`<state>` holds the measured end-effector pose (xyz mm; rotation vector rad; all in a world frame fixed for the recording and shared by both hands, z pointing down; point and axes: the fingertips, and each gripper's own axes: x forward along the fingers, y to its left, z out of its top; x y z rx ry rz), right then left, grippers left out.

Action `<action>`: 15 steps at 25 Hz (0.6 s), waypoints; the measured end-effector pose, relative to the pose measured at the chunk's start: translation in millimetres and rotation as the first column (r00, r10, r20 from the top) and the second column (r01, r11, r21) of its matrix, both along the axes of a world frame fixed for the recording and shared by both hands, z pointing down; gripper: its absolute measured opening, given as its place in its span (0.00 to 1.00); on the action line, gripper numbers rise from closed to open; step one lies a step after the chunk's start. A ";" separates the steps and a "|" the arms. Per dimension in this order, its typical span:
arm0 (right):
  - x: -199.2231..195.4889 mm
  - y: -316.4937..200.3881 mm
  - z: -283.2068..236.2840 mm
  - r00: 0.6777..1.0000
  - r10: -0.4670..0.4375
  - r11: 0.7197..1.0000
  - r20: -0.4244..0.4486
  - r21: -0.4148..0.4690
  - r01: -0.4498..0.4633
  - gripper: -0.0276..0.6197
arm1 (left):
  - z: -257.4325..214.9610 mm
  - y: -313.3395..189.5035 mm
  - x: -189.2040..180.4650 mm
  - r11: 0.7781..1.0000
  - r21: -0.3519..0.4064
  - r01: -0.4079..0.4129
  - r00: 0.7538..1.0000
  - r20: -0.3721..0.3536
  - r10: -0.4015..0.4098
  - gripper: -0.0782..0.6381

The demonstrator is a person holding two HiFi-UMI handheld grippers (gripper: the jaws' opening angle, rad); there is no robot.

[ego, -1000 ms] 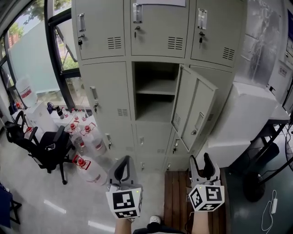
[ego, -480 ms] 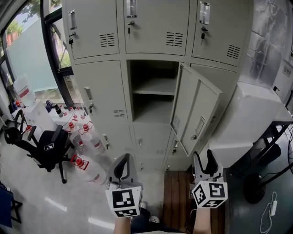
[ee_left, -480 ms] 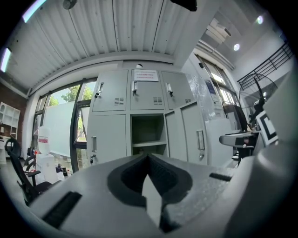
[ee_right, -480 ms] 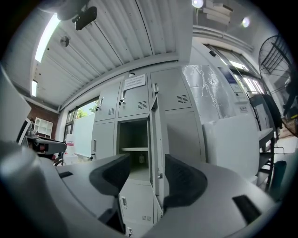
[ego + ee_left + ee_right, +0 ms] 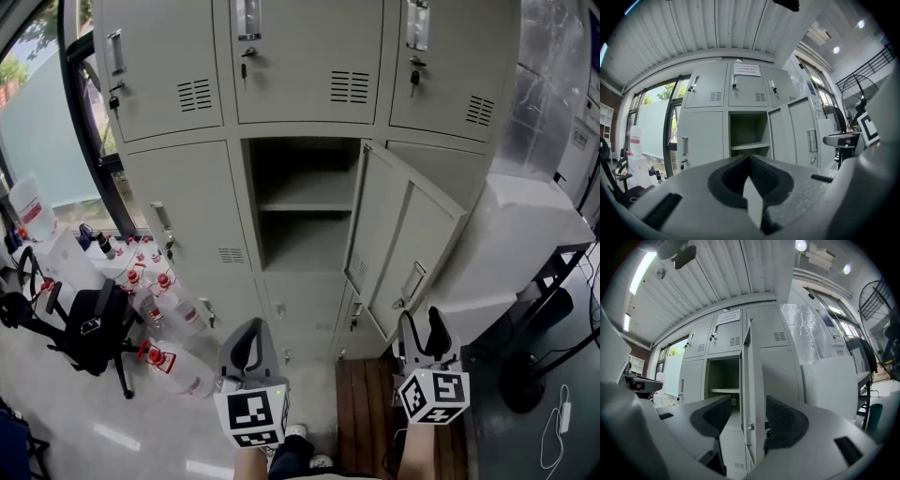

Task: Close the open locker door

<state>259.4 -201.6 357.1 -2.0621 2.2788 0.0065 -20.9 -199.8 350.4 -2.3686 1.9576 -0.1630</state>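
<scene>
The grey locker bank fills the head view. Its middle compartment (image 5: 302,211) stands open, with one shelf inside and nothing on it. The open door (image 5: 405,246) is hinged on the right and swings out toward me, inner face and latch showing. My left gripper (image 5: 248,339) is shut on nothing, low and in front of the lockers below the open compartment. My right gripper (image 5: 422,324) is open, just below the door's lower corner and apart from it. In the right gripper view the door (image 5: 753,390) shows edge-on between the jaws of the right gripper (image 5: 747,417), farther off. The left gripper (image 5: 750,158) faces the compartment (image 5: 747,133).
Several water bottles with red caps (image 5: 155,295) and a black office chair (image 5: 86,323) stand at the left by a window. A white cabinet (image 5: 525,234) is against the lockers' right side. A wooden slat mat (image 5: 367,412) lies under me. A desk and cables are at far right.
I have come closer to the lockers, which look larger and lower in view. Both grippers stay low, the right one nearer the door's bottom corner. The door has not moved.
</scene>
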 end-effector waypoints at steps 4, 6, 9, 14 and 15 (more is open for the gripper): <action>7.0 -18.7 -0.1 0.999 0.035 0.999 0.003 -0.006 -0.035 0.39 | -1.8 -24.2 1.0 1.000 0.001 -0.023 1.000 0.000 0.023 0.11; 9.8 -26.1 -0.5 0.999 0.045 0.999 0.004 -0.006 -0.045 0.39 | -1.7 -34.0 2.4 0.999 -0.002 -0.035 0.999 0.000 0.035 0.11; 10.8 -36.2 0.1 0.999 0.049 0.999 -0.002 -0.011 -0.049 0.39 | -1.9 -46.1 4.1 0.999 -0.002 -0.048 0.999 -0.001 0.048 0.11; 10.2 -47.5 3.2 0.999 0.050 0.999 -0.007 -0.022 -0.050 0.39 | -2.5 -59.3 6.7 0.998 -0.003 -0.066 0.998 -0.004 0.066 0.11; 10.0 -48.8 3.5 0.999 0.050 0.998 -0.007 -0.023 -0.050 0.39 | -2.4 -61.0 7.0 0.998 -0.003 -0.069 0.998 -0.004 0.069 0.11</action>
